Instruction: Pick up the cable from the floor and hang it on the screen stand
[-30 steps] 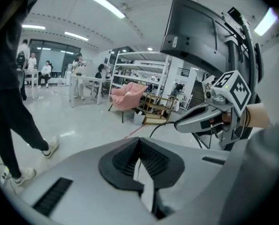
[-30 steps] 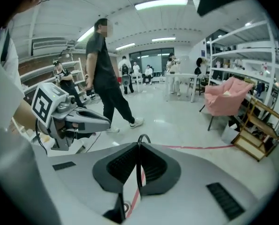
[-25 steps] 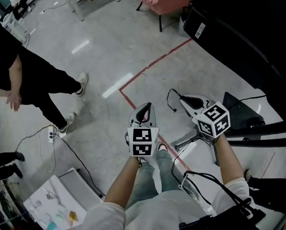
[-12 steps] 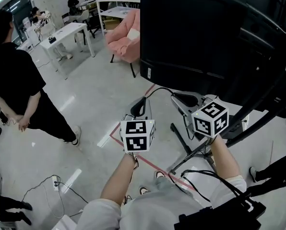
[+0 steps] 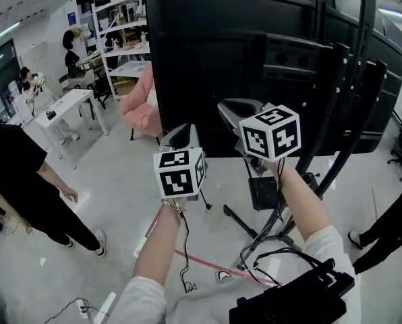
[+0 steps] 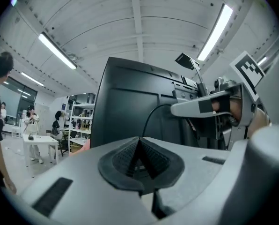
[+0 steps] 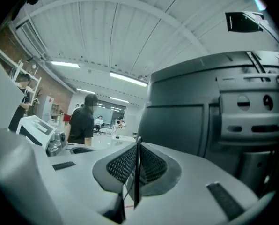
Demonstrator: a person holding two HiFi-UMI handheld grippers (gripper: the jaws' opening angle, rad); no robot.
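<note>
Both grippers are raised in front of the back of the black screen. My left gripper is shut on the thin black cable, which hangs down along the left forearm. In the left gripper view the cable arcs from the left gripper up to the right gripper. My right gripper is higher and closer to the screen, shut on the cable, which runs as a thin line between its pads. The screen stand's black posts rise just right of the right gripper.
The stand's legs spread over the floor below my hands, with a black box among them. A person in black stands at left. A pink chair, white table and shelves lie behind. Red tape crosses the floor.
The view has swung up from the floor to the screen's back. Both grippers have risen from near floor level to screen height, carrying the cable with them.
</note>
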